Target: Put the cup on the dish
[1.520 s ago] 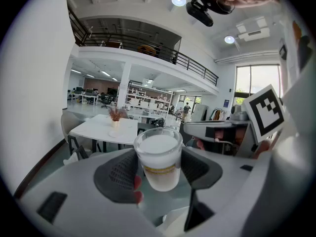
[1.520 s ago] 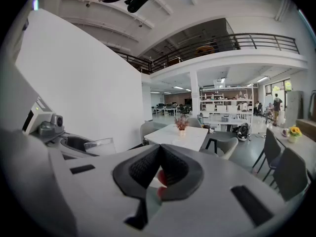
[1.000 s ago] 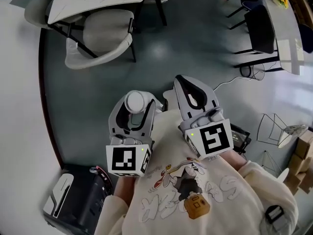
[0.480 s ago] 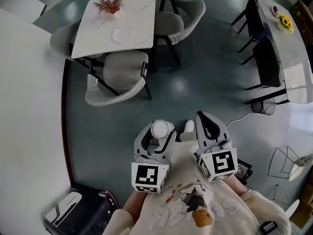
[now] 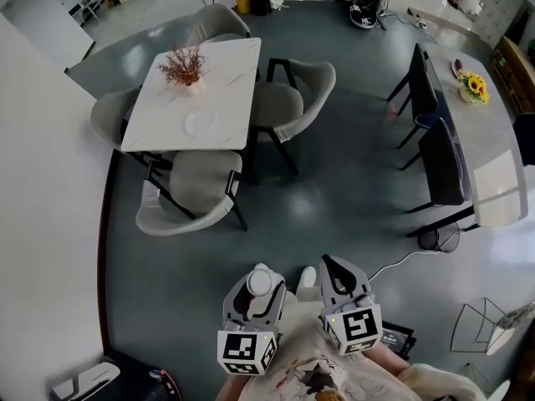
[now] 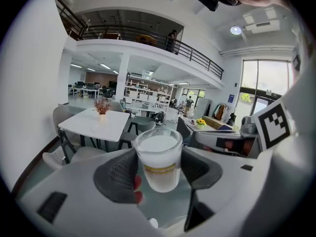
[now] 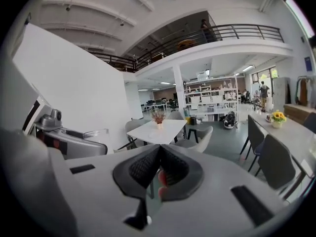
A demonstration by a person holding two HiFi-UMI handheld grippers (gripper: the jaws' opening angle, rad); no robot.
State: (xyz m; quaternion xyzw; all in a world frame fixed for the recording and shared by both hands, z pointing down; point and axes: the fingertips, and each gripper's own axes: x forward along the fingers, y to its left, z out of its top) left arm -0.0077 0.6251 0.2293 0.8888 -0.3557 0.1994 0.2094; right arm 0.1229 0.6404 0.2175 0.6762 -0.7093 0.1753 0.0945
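Frosted translucent cup (image 6: 158, 159), smooth glossy table (image 5: 227, 80)

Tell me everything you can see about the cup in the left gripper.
The cup is a frosted whitish tumbler, plastic by the look, with a yellow band round its middle. It is upright, mouth up, tapering slightly toward the base. The left gripper clamps it between dark ribbed pads, in the air over the grey floor, far from the white table.

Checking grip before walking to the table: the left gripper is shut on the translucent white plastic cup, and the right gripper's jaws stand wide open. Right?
Not quite. The right gripper is shut, not open: the right gripper view shows its jaws pressed together with nothing between them. The rest holds: the left gripper is shut on the translucent white plastic cup.
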